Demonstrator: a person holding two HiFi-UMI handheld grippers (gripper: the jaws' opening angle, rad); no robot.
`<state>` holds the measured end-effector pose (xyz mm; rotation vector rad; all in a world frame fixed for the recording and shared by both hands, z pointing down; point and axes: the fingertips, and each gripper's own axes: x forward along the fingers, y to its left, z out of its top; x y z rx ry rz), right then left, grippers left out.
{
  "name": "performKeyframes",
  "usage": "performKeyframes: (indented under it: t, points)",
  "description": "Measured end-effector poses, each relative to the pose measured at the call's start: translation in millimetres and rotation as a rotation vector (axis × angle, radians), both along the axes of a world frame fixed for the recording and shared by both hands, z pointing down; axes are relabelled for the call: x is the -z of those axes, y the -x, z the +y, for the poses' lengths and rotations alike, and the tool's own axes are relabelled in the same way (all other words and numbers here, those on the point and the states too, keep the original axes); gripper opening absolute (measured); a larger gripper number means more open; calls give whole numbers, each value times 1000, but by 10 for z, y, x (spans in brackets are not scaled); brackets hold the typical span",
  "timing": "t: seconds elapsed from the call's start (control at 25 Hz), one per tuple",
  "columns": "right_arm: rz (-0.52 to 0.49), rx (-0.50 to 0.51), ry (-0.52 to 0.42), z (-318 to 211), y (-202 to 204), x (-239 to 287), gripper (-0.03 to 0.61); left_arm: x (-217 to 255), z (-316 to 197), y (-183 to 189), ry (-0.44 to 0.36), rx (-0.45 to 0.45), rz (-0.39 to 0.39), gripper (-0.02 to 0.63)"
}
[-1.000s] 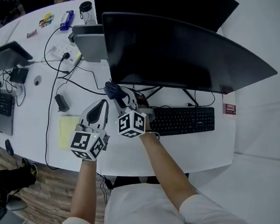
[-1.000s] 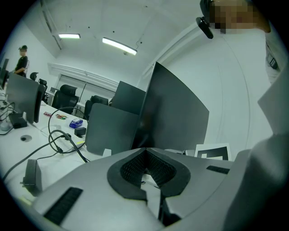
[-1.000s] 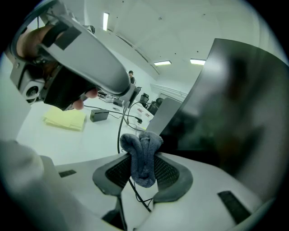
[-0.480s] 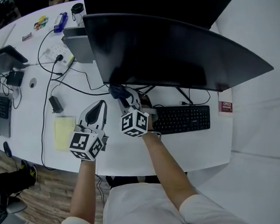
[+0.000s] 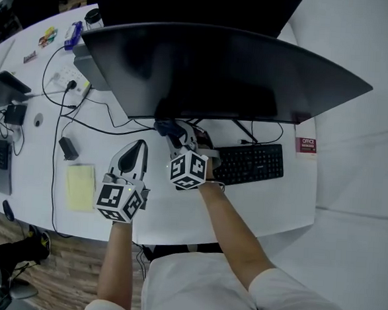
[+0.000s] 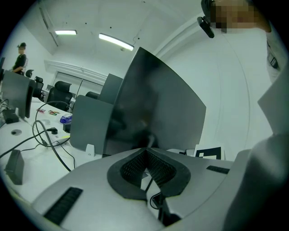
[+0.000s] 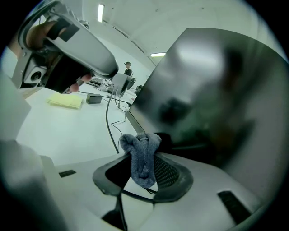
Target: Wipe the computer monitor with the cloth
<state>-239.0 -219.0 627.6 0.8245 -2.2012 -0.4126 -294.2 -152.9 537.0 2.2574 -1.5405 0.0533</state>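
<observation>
Our right claw [image 7: 143,176] is clamped on the cloth [image 7: 143,155]. That claw's own view shows the cloth bunched close under the monitor [image 7: 212,90] and its lower edge, while the head view gives only a dark wad there. Our left claw [image 6: 145,152] has its tips together on nothing. It hangs over open counter [image 5: 170,212] between the yellow pad [image 5: 79,186] and the keyboard [image 5: 250,163], apart from the screen.

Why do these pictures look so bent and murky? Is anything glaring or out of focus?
Head view: dim, and the wide lens bows the monitor into a curve. Left gripper view: black rounded corners, and the ceiling lights glare white. Right gripper view: the cloth is fairly sharp, while reflections on the monitor look smeared and soft.
</observation>
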Motion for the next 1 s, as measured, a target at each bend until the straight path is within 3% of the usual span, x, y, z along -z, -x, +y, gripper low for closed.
performKeyframes:
  t: [1.0]
  points:
    - [28, -90, 31, -214, -1465, 6, 140, -25, -155, -1276, 40, -77, 3, 6]
